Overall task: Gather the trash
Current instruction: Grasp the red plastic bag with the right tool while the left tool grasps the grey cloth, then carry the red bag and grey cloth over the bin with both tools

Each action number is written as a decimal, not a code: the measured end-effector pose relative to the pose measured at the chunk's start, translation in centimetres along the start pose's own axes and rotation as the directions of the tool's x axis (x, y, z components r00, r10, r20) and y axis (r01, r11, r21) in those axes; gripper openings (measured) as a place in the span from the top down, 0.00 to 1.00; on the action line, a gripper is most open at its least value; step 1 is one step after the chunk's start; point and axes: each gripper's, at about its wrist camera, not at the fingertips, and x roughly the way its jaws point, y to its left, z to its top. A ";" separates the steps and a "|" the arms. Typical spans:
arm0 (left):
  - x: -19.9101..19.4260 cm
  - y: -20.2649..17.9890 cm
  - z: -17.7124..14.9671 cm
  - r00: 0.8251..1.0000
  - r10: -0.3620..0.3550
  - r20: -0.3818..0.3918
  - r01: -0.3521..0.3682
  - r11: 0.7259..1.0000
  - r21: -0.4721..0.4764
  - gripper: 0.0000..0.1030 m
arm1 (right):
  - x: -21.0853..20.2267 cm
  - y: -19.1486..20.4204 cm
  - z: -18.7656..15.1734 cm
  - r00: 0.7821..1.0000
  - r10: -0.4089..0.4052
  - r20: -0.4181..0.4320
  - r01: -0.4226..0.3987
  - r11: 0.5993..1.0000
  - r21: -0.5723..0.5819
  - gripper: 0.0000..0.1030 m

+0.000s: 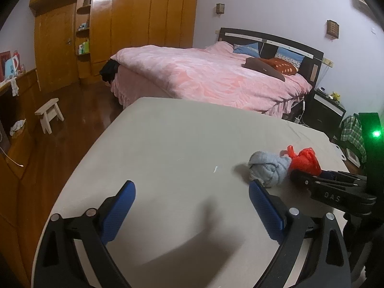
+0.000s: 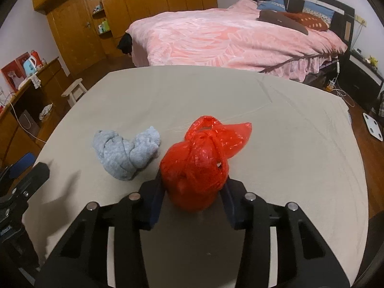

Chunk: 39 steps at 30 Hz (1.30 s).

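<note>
Left wrist cam sits behind the left tongs [image 1: 192, 210], angled down across the beige table [image 1: 168, 144] toward the bed [image 1: 204, 72] and wardrobe [image 1: 132, 16], with the red bag [image 1: 304, 160] and grey cloth [image 1: 268, 168] off past its right finger. Right wrist cam looks steeper down and closer along the right tongs [image 2: 192, 196], red bag [image 2: 196, 165] filling the centre right at the fingers, grey cloth [image 2: 127, 151] just left of them. Both views share the tabletop, bag, cloth, bed and wardrobe; each also catches the other tongs at its frame edge.
</note>
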 end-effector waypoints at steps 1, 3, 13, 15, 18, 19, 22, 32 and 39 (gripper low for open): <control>0.1 -0.4 0.1 1.000 -0.005 0.000 0.005 1.000 0.003 0.09 | -0.5 -0.4 -0.1 1.000 -0.007 0.012 0.007 1.000 -0.001 0.61; 0.3 -1.3 0.6 1.000 -0.022 0.001 0.022 1.000 0.015 0.09 | -1.1 -1.3 -0.2 0.999 -0.021 0.026 0.021 1.000 0.003 0.61; 4.3 -7.6 2.5 0.994 -0.106 -0.036 0.108 0.990 0.089 0.09 | -3.5 -6.7 0.2 0.995 -0.076 0.064 0.073 0.996 0.048 0.61; 5.5 -8.3 2.6 0.992 -0.113 -0.064 0.119 0.988 0.095 0.10 | -3.6 -7.5 0.2 0.995 -0.076 0.066 0.073 0.996 0.053 0.61; 7.0 -8.8 2.6 0.985 -0.125 -0.118 0.136 0.987 0.086 0.13 | -3.6 -7.9 0.1 0.995 -0.076 0.069 0.073 0.996 0.049 0.61; 7.2 -8.9 2.6 0.984 -0.128 -0.125 0.139 0.987 0.085 0.14 | -3.6 -8.0 0.1 0.994 -0.078 0.071 0.075 0.996 0.043 0.61; 7.9 -9.2 2.5 0.977 -0.140 -0.159 0.155 0.984 0.089 0.20 | -3.7 -8.0 0.0 0.995 -0.073 0.074 0.070 0.997 0.040 0.61; 8.3 -9.5 2.1 0.973 -0.130 -0.189 0.151 0.984 0.098 0.56 | -4.2 -7.3 0.0 0.995 -0.060 0.083 0.058 0.998 0.031 0.61; 6.3 -10.3 2.6 0.984 -0.126 -0.127 0.141 0.983 0.115 0.57 | -5.5 -7.1 0.1 0.993 -0.058 0.099 0.055 0.998 0.027 0.61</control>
